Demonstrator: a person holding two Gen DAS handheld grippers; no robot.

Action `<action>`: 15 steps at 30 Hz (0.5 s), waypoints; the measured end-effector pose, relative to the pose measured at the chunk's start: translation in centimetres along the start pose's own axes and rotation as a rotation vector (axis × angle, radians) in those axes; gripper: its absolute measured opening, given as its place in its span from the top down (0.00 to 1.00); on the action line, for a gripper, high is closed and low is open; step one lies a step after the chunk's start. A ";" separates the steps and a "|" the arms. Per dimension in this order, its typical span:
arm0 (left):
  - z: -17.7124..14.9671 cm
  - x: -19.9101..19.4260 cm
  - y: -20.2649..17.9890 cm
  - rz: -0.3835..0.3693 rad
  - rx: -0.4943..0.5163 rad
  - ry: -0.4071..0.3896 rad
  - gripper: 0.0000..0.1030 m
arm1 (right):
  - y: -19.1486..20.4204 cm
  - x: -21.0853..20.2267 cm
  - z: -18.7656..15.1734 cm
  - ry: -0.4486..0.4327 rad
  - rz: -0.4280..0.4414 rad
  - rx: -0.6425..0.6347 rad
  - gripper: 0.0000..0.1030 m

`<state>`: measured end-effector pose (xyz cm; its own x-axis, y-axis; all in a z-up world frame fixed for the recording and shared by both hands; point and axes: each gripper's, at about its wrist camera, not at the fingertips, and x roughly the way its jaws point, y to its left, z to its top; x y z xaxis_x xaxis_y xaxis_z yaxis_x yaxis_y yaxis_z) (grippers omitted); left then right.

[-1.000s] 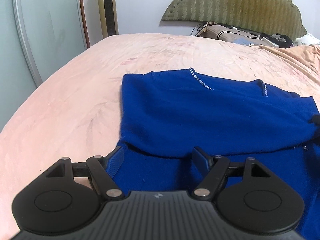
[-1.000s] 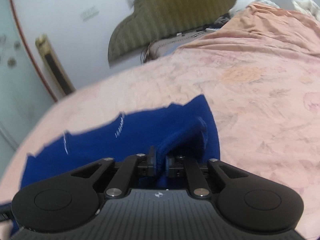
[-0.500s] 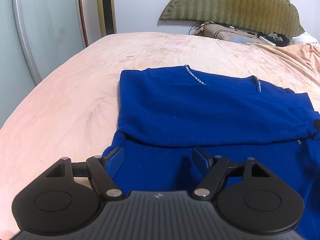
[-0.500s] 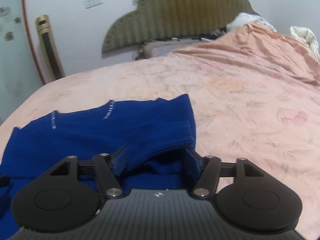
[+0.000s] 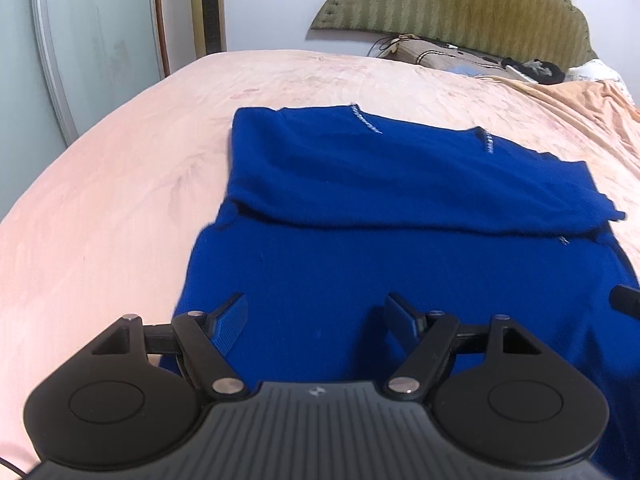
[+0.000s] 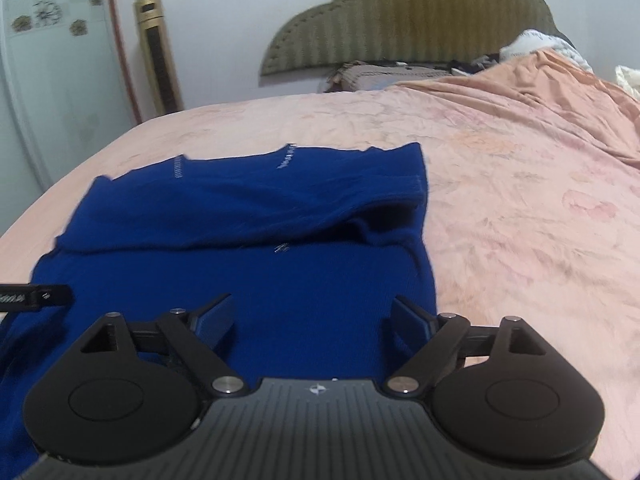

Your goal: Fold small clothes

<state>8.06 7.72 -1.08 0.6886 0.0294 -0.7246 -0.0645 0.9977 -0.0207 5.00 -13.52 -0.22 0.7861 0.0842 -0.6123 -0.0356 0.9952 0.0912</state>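
Note:
A blue knit garment (image 5: pixel 400 208) lies flat on the pink bedspread (image 5: pixel 120 200), its far part folded toward me over the near part, with small sparkly trim lines at the far edge. It also shows in the right wrist view (image 6: pixel 248 248). My left gripper (image 5: pixel 316 320) is open and empty, above the garment's near left part. My right gripper (image 6: pixel 310 320) is open and empty, above the garment's near right part. The tip of the other gripper shows at the left edge of the right wrist view (image 6: pixel 36 294).
An olive padded headboard (image 5: pixel 460 4) and pillows with loose items (image 5: pixel 460 56) are at the far end. A rumpled peach blanket (image 6: pixel 540 92) covers the bed's right side. A gold tower fan (image 6: pixel 158 52) and glass door (image 5: pixel 80 40) stand left.
My right gripper let go of the garment's folded edge and opened. Both grippers drew back toward me, so more of the near part shows.

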 end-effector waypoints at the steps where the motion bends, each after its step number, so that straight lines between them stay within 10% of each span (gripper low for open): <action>1: -0.4 -0.5 0.0 -0.004 0.000 -0.001 0.27 | 0.2 -0.6 -0.4 0.001 0.010 -0.007 0.13; 15: -4.8 -4.2 0.2 -0.005 0.023 0.008 0.27 | 1.5 -6.7 -6.4 0.036 0.082 -0.026 0.08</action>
<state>1.68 7.52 -1.36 0.6834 0.0240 -0.7297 -0.0446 0.9990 -0.0089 -4.26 -12.30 -0.96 0.7575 0.1664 -0.6313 -0.1149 0.9858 0.1220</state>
